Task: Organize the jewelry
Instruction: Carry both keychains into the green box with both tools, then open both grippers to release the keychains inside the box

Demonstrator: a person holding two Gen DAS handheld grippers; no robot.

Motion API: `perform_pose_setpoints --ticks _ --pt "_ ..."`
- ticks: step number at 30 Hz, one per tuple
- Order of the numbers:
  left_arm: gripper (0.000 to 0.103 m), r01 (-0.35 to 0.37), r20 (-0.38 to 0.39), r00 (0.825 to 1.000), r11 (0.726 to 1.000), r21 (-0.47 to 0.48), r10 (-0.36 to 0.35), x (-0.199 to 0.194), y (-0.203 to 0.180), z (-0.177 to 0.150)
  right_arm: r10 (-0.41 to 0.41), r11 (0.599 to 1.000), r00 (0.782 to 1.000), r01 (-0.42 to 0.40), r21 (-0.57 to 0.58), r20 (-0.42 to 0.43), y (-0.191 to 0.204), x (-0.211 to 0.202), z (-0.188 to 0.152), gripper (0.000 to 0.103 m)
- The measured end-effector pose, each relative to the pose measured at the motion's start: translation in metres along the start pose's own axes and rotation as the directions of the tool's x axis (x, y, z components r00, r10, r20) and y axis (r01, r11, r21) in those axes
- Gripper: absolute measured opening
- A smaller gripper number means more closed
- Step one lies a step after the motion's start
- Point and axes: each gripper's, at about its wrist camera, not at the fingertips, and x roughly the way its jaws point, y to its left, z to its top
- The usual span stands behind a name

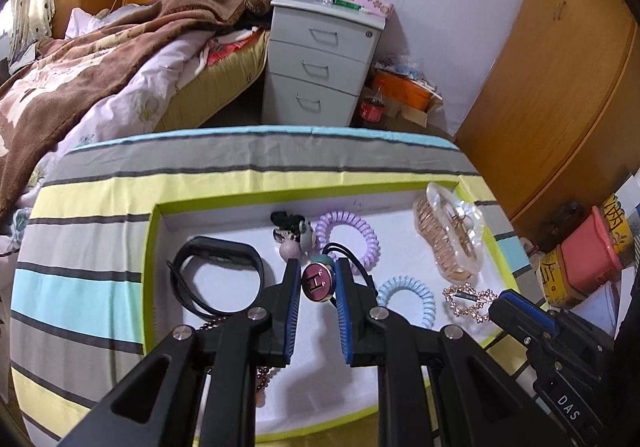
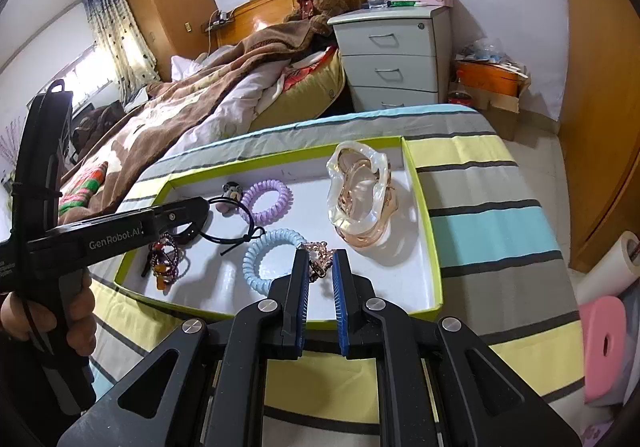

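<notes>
A white tray with a lime-green rim (image 1: 150, 247) lies on a striped cloth. My left gripper (image 1: 319, 272) is shut on the round maroon "H" charm (image 1: 316, 282) of a black elastic hair tie, low over the tray's middle. In the right wrist view the left gripper (image 2: 202, 209) comes in from the left, with the elastic loop (image 2: 236, 225) trailing from it. My right gripper (image 2: 320, 257) is shut on a rose-gold chain bracelet (image 2: 318, 251) near the tray's front edge. In the left wrist view the right gripper (image 1: 500, 301) and the bracelet (image 1: 466, 299) are at the lower right.
The tray also holds a black wristband (image 1: 220, 271), purple (image 1: 348, 235) and light-blue (image 1: 408, 295) spiral hair ties, a beaded bracelet (image 2: 166, 259) and a glass dish of rose-gold bangles (image 2: 360, 191). A bed (image 2: 180, 103) and a drawer cabinet (image 2: 396, 59) stand behind.
</notes>
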Motion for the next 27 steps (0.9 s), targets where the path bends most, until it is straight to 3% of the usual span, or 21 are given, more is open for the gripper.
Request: perform_pose_setpoints --ticks 21,27 --pt "0.018 -0.028 -0.046 0.999 1.0 -0.012 0.028 0.015 0.001 -0.005 0.01 1.0 0.998 -0.01 -0.006 -0.055 -0.003 0.015 -0.002 0.012" --pt "0.026 -0.031 -0.05 0.998 0.999 -0.016 0.031 0.016 0.002 -0.005 0.016 1.0 0.998 -0.016 -0.001 -0.057 -0.005 0.015 -0.001 0.012"
